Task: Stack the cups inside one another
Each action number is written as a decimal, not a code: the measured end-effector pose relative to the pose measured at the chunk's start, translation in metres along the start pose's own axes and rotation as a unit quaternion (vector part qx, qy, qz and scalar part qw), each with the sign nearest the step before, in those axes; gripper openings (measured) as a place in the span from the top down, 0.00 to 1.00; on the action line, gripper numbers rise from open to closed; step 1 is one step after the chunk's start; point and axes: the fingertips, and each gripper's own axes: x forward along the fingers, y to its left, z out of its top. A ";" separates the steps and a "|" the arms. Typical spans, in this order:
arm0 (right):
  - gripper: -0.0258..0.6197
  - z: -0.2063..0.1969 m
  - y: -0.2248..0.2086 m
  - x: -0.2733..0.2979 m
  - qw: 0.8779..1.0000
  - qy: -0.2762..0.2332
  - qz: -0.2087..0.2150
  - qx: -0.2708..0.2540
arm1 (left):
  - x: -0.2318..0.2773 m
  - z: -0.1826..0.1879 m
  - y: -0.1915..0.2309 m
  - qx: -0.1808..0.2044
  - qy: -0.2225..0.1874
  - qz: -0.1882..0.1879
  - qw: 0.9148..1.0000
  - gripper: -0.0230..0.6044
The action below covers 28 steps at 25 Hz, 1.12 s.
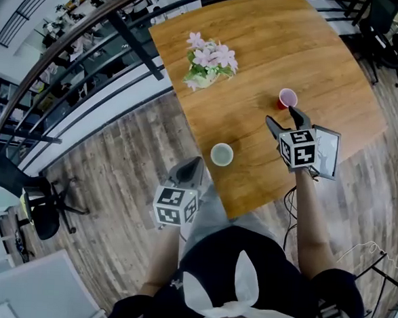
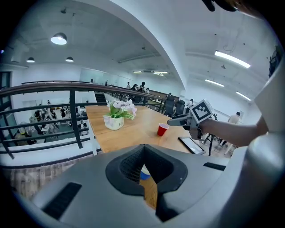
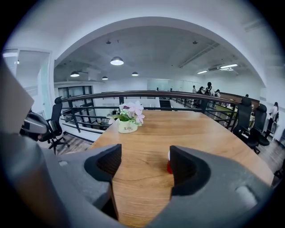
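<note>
A red cup (image 1: 287, 98) stands upright on the wooden table (image 1: 262, 37), just beyond my right gripper (image 1: 281, 115), which is open and holds nothing. In the right gripper view the red cup (image 3: 168, 166) peeks out from behind the right jaw. A pale cup (image 1: 221, 154) with a blue outside stands near the table's front edge. My left gripper (image 1: 197, 161) is shut, off the table edge and just short of that cup. In the left gripper view, a bit of the blue cup (image 2: 143, 173) shows below the closed tips.
A pot of pink flowers (image 1: 209, 64) stands at the table's far left. A tablet (image 1: 327, 156) lies at the right edge, beneath my right hand. A railing (image 1: 93, 25) runs behind the table, and an office chair (image 1: 39, 205) stands on the plank floor to the left.
</note>
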 end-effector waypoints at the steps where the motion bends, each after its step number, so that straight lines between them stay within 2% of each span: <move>1: 0.44 -0.001 -0.005 0.001 1.000 -0.001 -0.004 0.003 | 0.002 0.001 -0.001 0.001 0.001 -0.002 1.000 0.94; 10: 0.42 -0.020 -0.047 0.016 0.999 0.023 -0.028 0.036 | 0.022 0.011 -0.010 0.009 0.014 -0.019 1.000 0.94; 18: 0.41 -0.027 -0.076 0.033 0.997 0.043 -0.058 0.040 | 0.037 0.012 -0.015 0.012 0.030 -0.033 0.999 0.94; 28: 0.39 -0.048 -0.094 0.067 0.993 0.076 -0.076 0.047 | 0.052 0.006 -0.006 0.004 0.046 -0.042 0.998 0.94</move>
